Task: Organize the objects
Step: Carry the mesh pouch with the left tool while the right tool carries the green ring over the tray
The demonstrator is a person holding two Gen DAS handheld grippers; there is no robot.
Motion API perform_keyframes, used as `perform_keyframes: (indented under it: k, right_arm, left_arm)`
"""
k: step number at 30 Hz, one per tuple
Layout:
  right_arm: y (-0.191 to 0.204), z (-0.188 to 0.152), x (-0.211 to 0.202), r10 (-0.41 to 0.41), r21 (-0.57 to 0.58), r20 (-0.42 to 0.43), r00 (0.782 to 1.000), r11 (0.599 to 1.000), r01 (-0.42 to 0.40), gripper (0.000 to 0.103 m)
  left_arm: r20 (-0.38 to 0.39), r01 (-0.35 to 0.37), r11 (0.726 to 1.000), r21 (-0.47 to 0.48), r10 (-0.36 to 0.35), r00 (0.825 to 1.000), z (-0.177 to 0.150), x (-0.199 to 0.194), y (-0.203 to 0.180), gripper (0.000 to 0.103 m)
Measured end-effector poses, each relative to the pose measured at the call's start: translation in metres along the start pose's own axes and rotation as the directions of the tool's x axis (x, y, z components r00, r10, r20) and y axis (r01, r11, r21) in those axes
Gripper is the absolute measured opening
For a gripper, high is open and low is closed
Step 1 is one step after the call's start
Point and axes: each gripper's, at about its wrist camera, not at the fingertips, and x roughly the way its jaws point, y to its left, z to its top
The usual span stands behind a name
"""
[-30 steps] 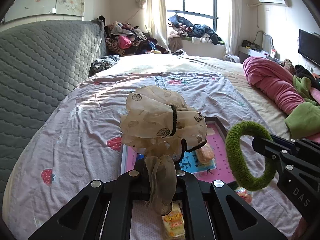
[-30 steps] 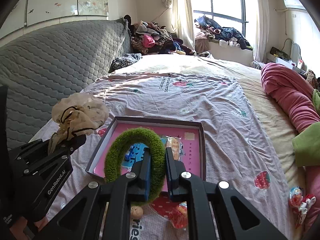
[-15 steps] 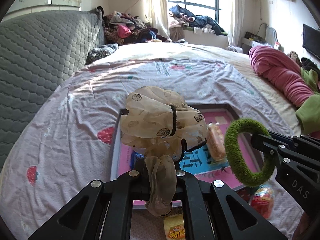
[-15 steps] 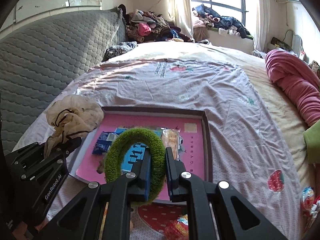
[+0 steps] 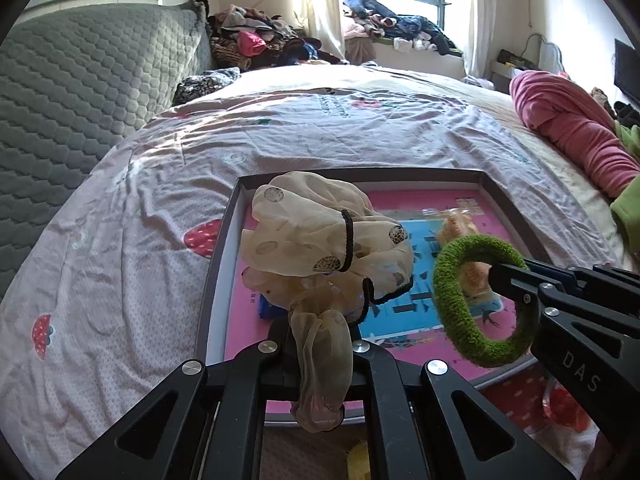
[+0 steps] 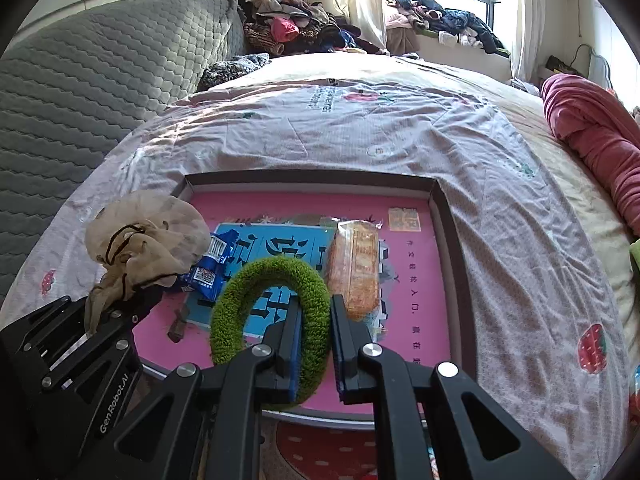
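Observation:
A shallow box (image 5: 218, 264) with a pink printed floor lies on the bed; it also shows in the right wrist view (image 6: 452, 224). My left gripper (image 5: 320, 344) is shut on a beige dotted scrunchie (image 5: 320, 236) and holds it above the box's left side; the scrunchie also shows in the right wrist view (image 6: 144, 236). My right gripper (image 6: 316, 320) is shut on a green fuzzy hair ring (image 6: 264, 308), held above the box's near part; the ring also shows in the left wrist view (image 5: 464, 300). An orange snack pack (image 6: 354, 264) and a blue packet (image 6: 210, 268) lie in the box.
The bed has a lilac strawberry-print sheet (image 6: 360, 128). A grey quilted headboard (image 5: 80, 80) is on the left. A rolled pink blanket (image 5: 572, 128) lies on the right. Clothes are piled by the window (image 6: 304, 28). Small wrapped snacks (image 5: 568, 404) lie near the box's front edge.
Both grippers have moved forward and tipped down over the box, each still holding its hair tie. The box now fills more of both views.

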Motion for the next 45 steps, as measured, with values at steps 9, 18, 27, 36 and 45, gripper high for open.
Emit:
perform_keyframes:
  k: [9, 18, 27, 36, 45]
  right_arm:
    - [0.001, -0.005, 0.02, -0.01, 0.008, -0.034, 0.999, 1.0, 0.01, 0.013]
    - [-0.001, -0.012, 0.034, -0.02, 0.006, -0.066, 0.998, 1.0, 0.021, 0.013]
    - [-0.002, -0.019, 0.044, -0.037, -0.001, -0.094, 0.995, 0.999, 0.037, 0.014]
    - [-0.002, -0.019, 0.044, -0.047, -0.002, -0.091, 0.995, 0.999, 0.047, 0.015]
    - [-0.002, -0.021, 0.043, -0.052, 0.001, -0.089, 0.995, 0.999, 0.052, 0.015]
  left_arm:
    - [-0.016, -0.005, 1.0, -0.005, 0.005, 1.0, -0.008, 0.017, 0.001, 0.006]
    - [-0.043, -0.013, 1.0, -0.002, 0.013, 0.999, -0.019, 0.031, -0.001, 0.007]
    - [-0.06, -0.01, 1.0, -0.007, 0.009, 0.998, -0.021, 0.038, 0.0, 0.008]
    - [-0.059, -0.01, 1.0, -0.009, 0.009, 0.998, -0.021, 0.04, 0.0, 0.01]
    - [-0.06, -0.02, 1.0, -0.014, 0.019, 0.998, -0.022, 0.041, 0.002, 0.019]
